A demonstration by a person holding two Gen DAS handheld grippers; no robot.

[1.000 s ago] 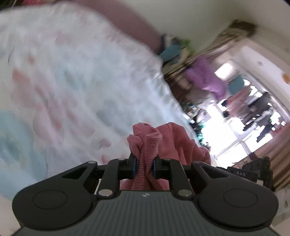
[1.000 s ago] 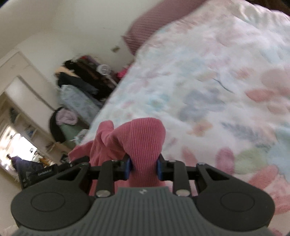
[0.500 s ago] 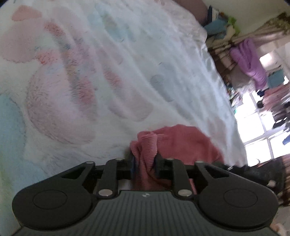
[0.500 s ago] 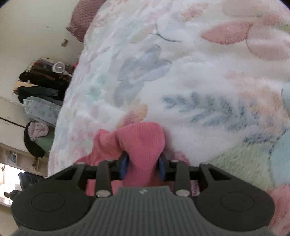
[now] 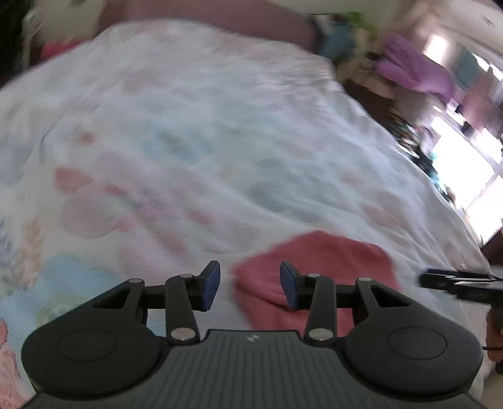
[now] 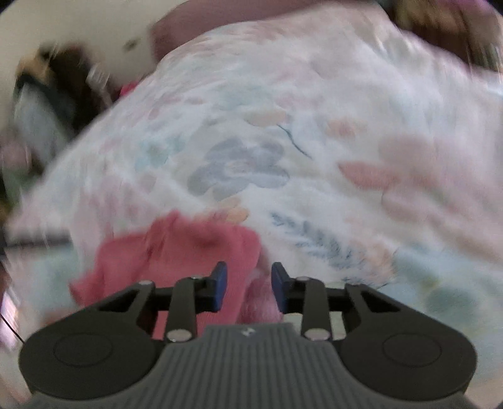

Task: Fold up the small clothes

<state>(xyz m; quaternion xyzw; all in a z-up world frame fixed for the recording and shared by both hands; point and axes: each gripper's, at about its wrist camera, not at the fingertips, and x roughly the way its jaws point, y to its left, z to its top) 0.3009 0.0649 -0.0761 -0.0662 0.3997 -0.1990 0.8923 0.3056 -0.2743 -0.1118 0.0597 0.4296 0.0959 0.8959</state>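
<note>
A small pink ribbed garment [image 5: 317, 264] lies on the floral bedspread [image 5: 188, 141]. In the left wrist view my left gripper [image 5: 250, 284] is open, its blue pads apart, just above the garment's near left edge and holding nothing. In the right wrist view the same pink garment [image 6: 176, 248] lies at lower left. My right gripper [image 6: 245, 283] is open over its right edge, with cloth showing between the pads but not pinched. Both views are blurred by motion.
The bedspread [image 6: 314, 126] fills most of both views. A dark pink pillow [image 5: 220, 15] lies at the head. Piled clothes [image 6: 47, 94] stand beside the bed, and the other gripper's black tip [image 5: 456, 283] shows at right. A bright window [image 5: 465, 148] is far right.
Both grippers have opened and let go of the pink garment, which now lies on the bedspread. Both have pulled back and tilted up from it.
</note>
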